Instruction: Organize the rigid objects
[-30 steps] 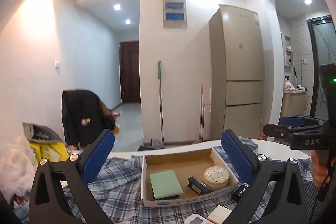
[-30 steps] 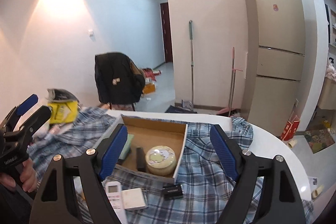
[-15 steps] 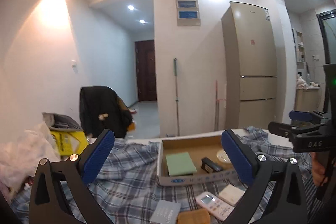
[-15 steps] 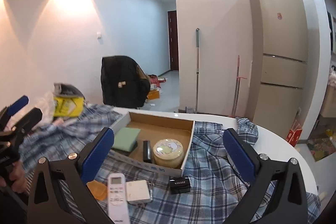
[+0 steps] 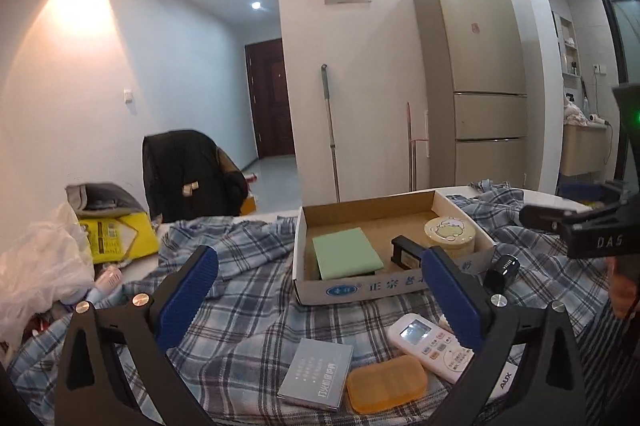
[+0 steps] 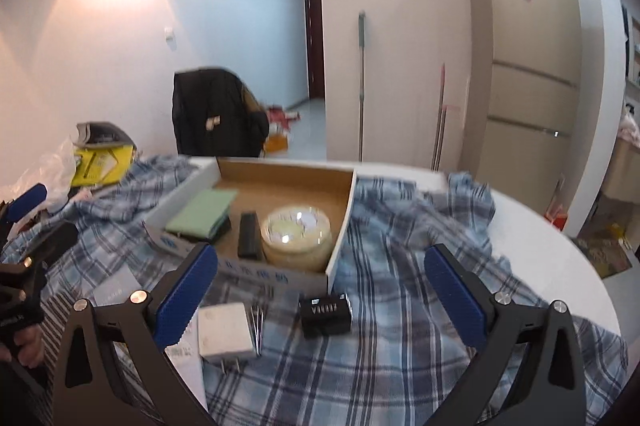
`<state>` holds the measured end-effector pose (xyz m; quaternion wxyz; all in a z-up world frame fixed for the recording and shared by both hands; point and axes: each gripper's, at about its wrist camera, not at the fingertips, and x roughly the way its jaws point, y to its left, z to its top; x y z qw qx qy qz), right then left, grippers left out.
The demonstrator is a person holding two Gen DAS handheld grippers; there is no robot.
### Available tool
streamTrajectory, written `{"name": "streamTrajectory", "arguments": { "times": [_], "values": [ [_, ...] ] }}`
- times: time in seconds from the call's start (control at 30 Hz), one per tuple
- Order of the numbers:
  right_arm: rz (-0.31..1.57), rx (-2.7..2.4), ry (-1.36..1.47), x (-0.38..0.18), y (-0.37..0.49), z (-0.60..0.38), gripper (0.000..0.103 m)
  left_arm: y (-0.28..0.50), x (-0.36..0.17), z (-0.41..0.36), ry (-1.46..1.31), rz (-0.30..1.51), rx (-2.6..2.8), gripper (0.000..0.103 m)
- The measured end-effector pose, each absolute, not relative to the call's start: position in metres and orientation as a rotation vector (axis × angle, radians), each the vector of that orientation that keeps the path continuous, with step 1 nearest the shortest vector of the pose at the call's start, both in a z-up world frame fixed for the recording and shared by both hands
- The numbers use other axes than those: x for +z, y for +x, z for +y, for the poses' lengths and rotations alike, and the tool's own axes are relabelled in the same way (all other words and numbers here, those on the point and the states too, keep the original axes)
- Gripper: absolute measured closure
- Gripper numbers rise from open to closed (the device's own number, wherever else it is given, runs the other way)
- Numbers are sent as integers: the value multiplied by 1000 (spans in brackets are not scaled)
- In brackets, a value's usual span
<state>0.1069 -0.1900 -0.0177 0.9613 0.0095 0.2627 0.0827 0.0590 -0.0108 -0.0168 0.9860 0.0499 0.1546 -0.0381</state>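
A shallow cardboard box (image 5: 352,290) (image 6: 280,278) sits on a blue plaid cloth and holds a green pad (image 5: 346,256), a black block (image 5: 404,254) and a round cream tin (image 5: 450,234). In front of it lie a grey booklet (image 5: 316,372), an orange case (image 5: 386,388), a white remote (image 5: 428,344), a white charger (image 6: 226,332) and a small black box (image 6: 325,312). My left gripper (image 5: 318,296) is open and empty above the booklet. My right gripper (image 6: 320,296) is open and empty above the black box.
Plastic bags and a yellow package (image 5: 116,236) crowd the table's left side. A chair with a dark jacket (image 5: 192,170) stands behind. The bare white table edge (image 6: 560,266) curves at the right. A fridge (image 5: 476,82) stands at the back.
Both grippers have pulled back and dropped toward the loose items in front of the box. The right view now shows the charger and black box closer. Jaws stay open.
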Motion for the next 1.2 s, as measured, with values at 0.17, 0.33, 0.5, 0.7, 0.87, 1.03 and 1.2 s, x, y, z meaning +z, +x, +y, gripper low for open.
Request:
{"name": "streamTrajectory", "arguments": {
  "times": [0.17,0.33,0.5,0.7,0.87,1.03,1.2],
  "values": [
    [603,165,-4,-32,118,-191,0,65,-19,0,54,349,-69,0],
    [675,159,-76,-45,131,-190,5,69,-21,-1,56,380,-43,0],
    [784,185,-73,-63,146,-188,30,76,-24,6,22,419,-43,0],
    [867,227,-82,-78,156,-182,55,79,-26,7,18,438,-42,0],
    [921,248,-104,-88,162,-175,62,81,-27,8,11,448,-36,0],
    [898,218,-115,-85,158,-177,62,85,-26,22,-47,470,12,0],
    [751,240,-161,-63,136,-168,62,89,-9,61,-181,477,20,0]
  ]
}}
